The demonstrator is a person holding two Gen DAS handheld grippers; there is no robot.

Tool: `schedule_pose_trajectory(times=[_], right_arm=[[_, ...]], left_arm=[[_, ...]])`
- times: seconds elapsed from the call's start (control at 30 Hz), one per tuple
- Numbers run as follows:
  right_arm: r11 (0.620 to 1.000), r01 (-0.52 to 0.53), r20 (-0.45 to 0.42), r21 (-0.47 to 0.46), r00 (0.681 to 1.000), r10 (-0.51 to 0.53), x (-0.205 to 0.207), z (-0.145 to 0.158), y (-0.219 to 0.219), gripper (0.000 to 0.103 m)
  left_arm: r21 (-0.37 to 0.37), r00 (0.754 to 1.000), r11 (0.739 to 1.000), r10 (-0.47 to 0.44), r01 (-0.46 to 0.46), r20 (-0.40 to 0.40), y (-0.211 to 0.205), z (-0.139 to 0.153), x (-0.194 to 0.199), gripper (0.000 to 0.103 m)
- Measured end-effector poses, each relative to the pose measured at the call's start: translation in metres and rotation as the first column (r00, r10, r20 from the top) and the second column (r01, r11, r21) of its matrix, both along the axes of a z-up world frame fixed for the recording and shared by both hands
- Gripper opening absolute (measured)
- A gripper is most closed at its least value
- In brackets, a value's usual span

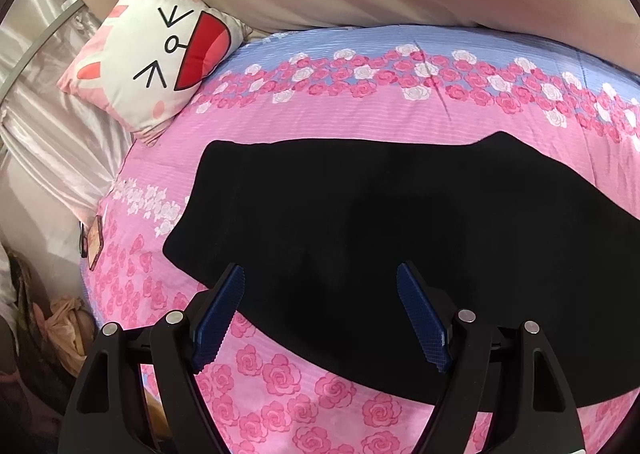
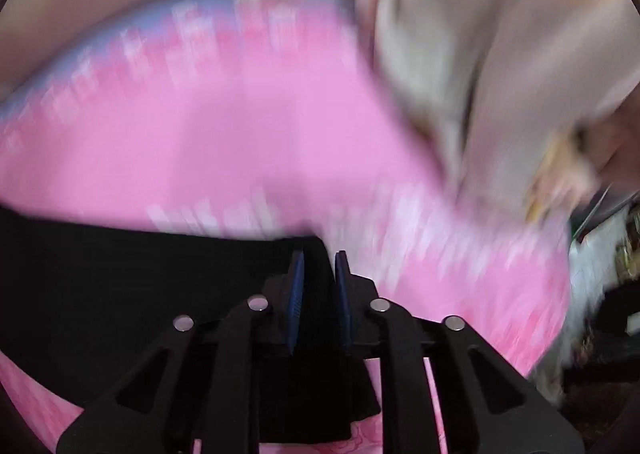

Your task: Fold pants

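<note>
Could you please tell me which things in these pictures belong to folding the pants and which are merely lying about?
Part of the job:
- black pants
- left tongs, open above the pants
- right tongs, closed on the pants' edge

Just lying about:
- cartoon-face pillow
- phone at the bed's edge
- rose-print bedspread underneath

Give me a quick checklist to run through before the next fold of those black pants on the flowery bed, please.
1. Left hand-held gripper open over the pants: ok.
2. Right hand-held gripper closed on black cloth: ok, fabric sits between its nearly shut fingers.
3. Pants lying flat on the bedspread: ok in the left view.
4. Cat-face pillow apart from the pants: ok.
5. Small pink item near the bed edge, apart from the pants: ok.
6. Right view sharp enough to judge the cloth's edge: not ok, blurred.
</note>
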State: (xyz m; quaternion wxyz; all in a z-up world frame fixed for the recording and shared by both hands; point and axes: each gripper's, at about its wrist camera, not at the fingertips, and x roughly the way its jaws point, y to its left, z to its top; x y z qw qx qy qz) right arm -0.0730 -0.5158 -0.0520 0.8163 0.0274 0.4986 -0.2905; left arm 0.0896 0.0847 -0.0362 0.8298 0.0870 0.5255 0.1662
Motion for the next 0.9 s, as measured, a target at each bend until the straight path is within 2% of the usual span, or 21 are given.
schedule_pose_trajectory(times=[0.03,0.07,0.1,0.17,0.2,0.27,0.3,0.33,0.37,0.43,0.47,0.53,0.6,0.67,0.73,0.8,0.87,0.9], right_arm=[[0.999,0.047,0.024,-0.018,0.999,-0.046,-0.003,0.012,0.001,0.035],[0.998,0.062,0.094,-0.011,0.994,-0.061,-0.008,0.028,0.007,0.035],[0.999,0.041,0.188,0.010,0.981,-0.042,-0.015,0.047,0.018,0.035],[0.995,-0.031,0.237,0.098,0.972,0.007,-0.017,0.055,0.039,0.033],[0.988,-0.058,0.227,0.143,0.974,0.024,-0.016,0.048,0.044,0.027],[0.981,-0.067,0.118,0.184,0.992,0.045,-0.014,0.018,0.049,0.024],[0.987,-0.025,0.023,0.159,0.999,0.022,-0.019,-0.006,0.045,0.023],[0.989,0.023,-0.018,0.149,1.000,-0.021,-0.027,-0.020,0.036,0.023],[0.984,0.035,0.038,0.175,0.998,-0.042,-0.035,-0.018,0.031,0.023],[0.984,0.125,0.026,0.126,0.991,-0.129,-0.038,-0.003,0.031,0.025],[0.989,0.114,0.044,0.098,0.992,-0.119,-0.035,0.009,0.040,0.026],[0.992,0.007,0.100,0.123,0.995,-0.020,-0.017,0.028,0.077,0.026],[0.972,-0.161,0.136,0.170,0.981,0.139,0.016,0.037,0.136,0.026],[0.910,-0.341,0.146,0.237,0.938,0.313,0.064,0.030,0.210,0.026],[0.834,-0.458,0.156,0.309,0.889,0.430,0.108,0.012,0.276,0.026],[0.746,-0.547,0.143,0.380,0.832,0.537,0.151,-0.010,0.340,0.025],[0.677,-0.609,0.103,0.414,0.770,0.630,0.188,-0.034,0.402,0.025],[0.660,-0.631,0.079,0.407,0.744,0.663,0.204,-0.044,0.427,0.025]], left_arm=[[0.009,1.000,1.000,-0.003,0.003,0.000,-0.001,0.000,0.000,0.076],[0.010,1.000,1.000,-0.002,0.002,0.003,-0.001,0.001,-0.001,0.076],[0.004,1.000,1.000,0.001,-0.001,0.008,0.001,0.002,-0.002,0.076],[0.003,1.000,1.000,0.013,-0.013,0.006,0.003,-0.002,-0.001,0.082],[0.007,1.000,1.000,0.018,-0.018,0.001,0.004,-0.006,0.000,0.082],[0.009,1.000,1.000,0.021,-0.021,-0.014,0.008,-0.016,0.002,0.082],[0.013,1.000,1.000,0.018,-0.018,-0.022,0.009,-0.020,0.003,0.082],[0.020,0.999,1.000,0.012,-0.011,-0.034,0.010,-0.025,0.004,0.082],[0.025,0.999,1.000,0.005,-0.004,-0.039,0.012,-0.029,0.004,0.082],[0.039,0.999,0.999,0.000,0.002,-0.053,0.018,-0.035,0.003,0.082],[0.034,0.999,0.999,0.002,-0.001,-0.052,0.020,-0.036,0.002,0.082],[0.017,0.999,1.000,0.010,-0.009,-0.043,0.026,-0.038,0.002,0.082],[0.010,0.999,1.000,0.011,-0.010,-0.035,0.030,-0.040,0.007,0.082],[0.011,0.999,1.000,0.017,-0.016,-0.030,0.035,-0.042,0.015,0.082],[0.025,0.999,0.999,0.027,-0.027,-0.021,0.047,-0.045,0.027,0.082],[0.051,0.998,0.997,0.051,-0.050,-0.025,0.063,-0.049,0.037,0.082],[0.052,0.997,0.996,0.077,-0.076,-0.021,0.082,-0.050,0.043,0.082],[0.054,0.995,0.994,0.100,-0.099,-0.020,0.096,-0.052,0.046,0.082]])
